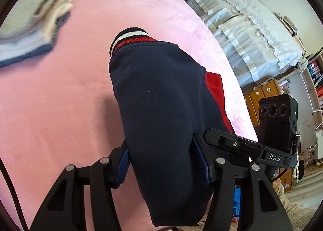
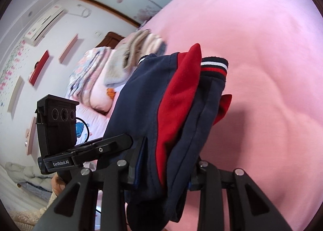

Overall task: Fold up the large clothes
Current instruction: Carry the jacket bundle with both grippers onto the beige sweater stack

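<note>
Navy-and-red jacket hangs above the pink bed where we grasp it, our left tool and right tool both clenched on its fabric.

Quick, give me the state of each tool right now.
Left tool: shut on the navy and red garment, fabric bunched between its pads.
Right tool: shut on the same garment, a thick fold clamped between its pads.
</note>
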{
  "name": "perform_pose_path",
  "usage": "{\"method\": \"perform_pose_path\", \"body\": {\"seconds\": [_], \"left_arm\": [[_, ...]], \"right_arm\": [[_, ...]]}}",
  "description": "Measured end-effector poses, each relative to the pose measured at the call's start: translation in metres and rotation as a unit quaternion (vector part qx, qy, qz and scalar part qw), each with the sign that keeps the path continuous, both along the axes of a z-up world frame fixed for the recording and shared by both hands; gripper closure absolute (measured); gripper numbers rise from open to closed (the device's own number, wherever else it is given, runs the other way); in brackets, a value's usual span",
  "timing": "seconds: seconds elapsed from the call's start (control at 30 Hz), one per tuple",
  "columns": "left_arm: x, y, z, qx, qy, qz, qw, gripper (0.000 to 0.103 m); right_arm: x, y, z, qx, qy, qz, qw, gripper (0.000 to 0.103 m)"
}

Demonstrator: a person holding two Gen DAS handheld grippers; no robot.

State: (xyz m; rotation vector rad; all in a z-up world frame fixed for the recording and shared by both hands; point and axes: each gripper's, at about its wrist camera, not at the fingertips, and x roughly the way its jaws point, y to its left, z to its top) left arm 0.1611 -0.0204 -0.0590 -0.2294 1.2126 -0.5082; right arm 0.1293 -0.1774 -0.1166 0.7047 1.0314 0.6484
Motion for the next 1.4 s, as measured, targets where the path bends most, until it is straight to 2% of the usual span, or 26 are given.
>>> {"method": "perform_pose_path", "body": {"seconds": [0.23,0.37,0.53,0.77,0.87,1.03,1.23,1.4], "left_arm": [[-0.007,0.083,0.046,0.01,-0.019,0.02,0.9996,0.047],[0.006,0.123,0.076,0.021,-0.041,0.035,0.9983,0.047],[0.046,0.175,0.105,0.011,-0.063,0.052,0.9966,0.047],[0.134,0.235,0.13,0.016,-0.081,0.063,0.9946,0.046],[0.176,0.255,0.133,0.026,-0.083,0.062,0.9943,0.046],[0.232,0.282,0.124,0.028,-0.079,0.062,0.9945,0.046],[0.297,0.307,0.096,0.023,-0.062,0.072,0.9952,0.046],[0.344,0.318,0.066,0.029,-0.048,0.071,0.9959,0.044]], "right_arm": [[0.009,0.068,0.043,0.006,-0.024,0.028,0.999,0.072],[0.028,0.109,0.067,0.013,-0.033,0.046,0.998,0.072],[0.073,0.161,0.103,0.005,-0.057,0.065,0.996,0.072],[0.159,0.223,0.138,-0.007,-0.073,0.071,0.995,0.072],[0.194,0.245,0.141,-0.016,-0.08,0.069,0.994,0.072],[0.252,0.269,0.131,0.002,-0.077,0.059,0.995,0.072],[0.314,0.289,0.108,0.011,-0.073,0.048,0.996,0.071],[0.346,0.3,0.084,0.008,-0.061,0.034,0.998,0.072]]}}
